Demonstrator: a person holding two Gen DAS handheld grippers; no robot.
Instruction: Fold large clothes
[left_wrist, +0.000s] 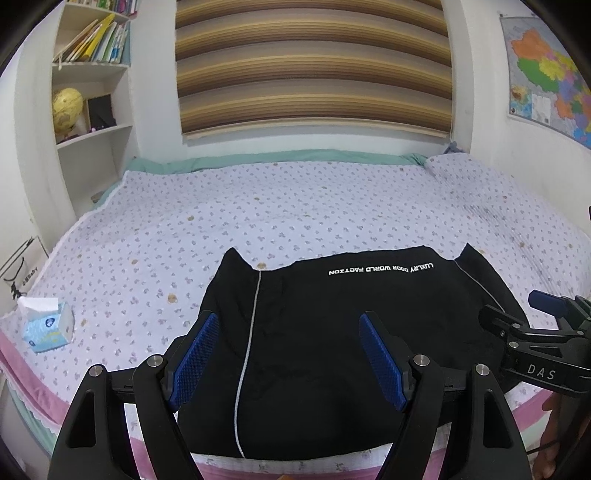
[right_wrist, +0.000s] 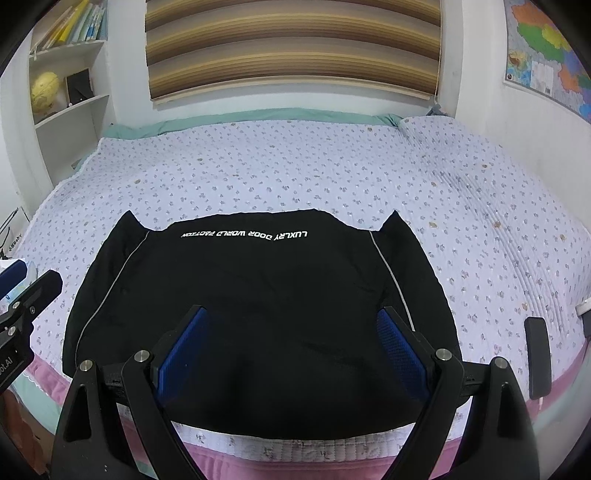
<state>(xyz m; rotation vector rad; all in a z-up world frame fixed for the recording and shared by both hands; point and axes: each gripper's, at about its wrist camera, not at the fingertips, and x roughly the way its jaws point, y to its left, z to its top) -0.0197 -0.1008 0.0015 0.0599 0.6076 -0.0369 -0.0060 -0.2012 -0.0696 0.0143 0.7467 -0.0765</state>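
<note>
A black garment (left_wrist: 314, 332) (right_wrist: 258, 314) with white lettering and thin grey seam lines lies flat on the near part of the bed, its two pointed corners toward the far side. My left gripper (left_wrist: 288, 317) hovers open above the garment's left half, blue pads apart with nothing between them. My right gripper (right_wrist: 291, 312) is open too, above the garment's right half, holding nothing. Each view catches the other gripper at its edge: the right gripper (left_wrist: 546, 332) and the left gripper (right_wrist: 22, 306).
The bed has a lilac flowered quilt (left_wrist: 295, 206) with a pink edge (right_wrist: 332, 469) near me. A tissue box (left_wrist: 48, 325) sits at the bed's left. A black oblong object (right_wrist: 537, 356) lies at the right edge. Bookshelf (left_wrist: 92, 92) at left, wall map (left_wrist: 546, 74) at right.
</note>
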